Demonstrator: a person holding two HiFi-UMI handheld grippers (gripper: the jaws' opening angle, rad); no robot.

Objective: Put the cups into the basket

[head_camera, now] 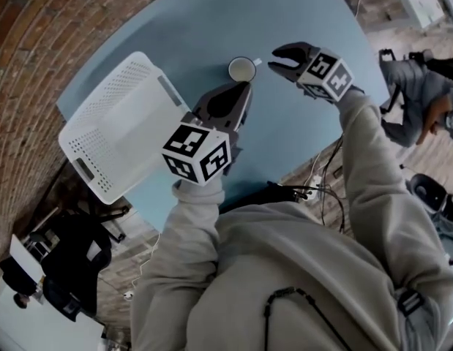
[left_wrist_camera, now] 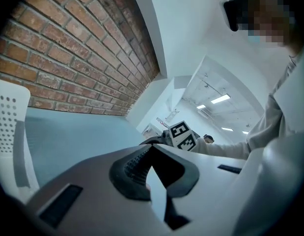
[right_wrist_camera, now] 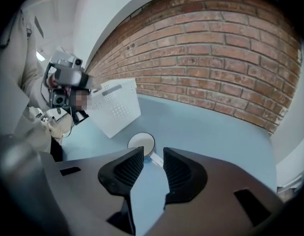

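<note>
Looking into the white basket at the left of the head view, do you find a cup in it? asks the first.

No, says the second. What shows of its floor is bare, so by my reading nothing has gone in. One white cup stands upright on the blue table, upper centre of that frame, apart from the basket and to its right.

Only one cup?

Only one that I can see. The task speaks of cups, but no other shows in any view.

How does the right gripper stand?

It sits at the upper right, just beside the cup and not touching it. In the right gripper view its jaws are spread a little with only table between them. The cup lies just past the jaw tip on the frame's left, its handle toward the gap.

And the left gripper?

Below the cup in the head view, pointing up at it. In the left gripper view its jaw tips are pressed together with nothing pinched.

So where does the work stand?

At the start, I judge. The cup has to be grasped, lifted, carried left and set in the basket.
</note>
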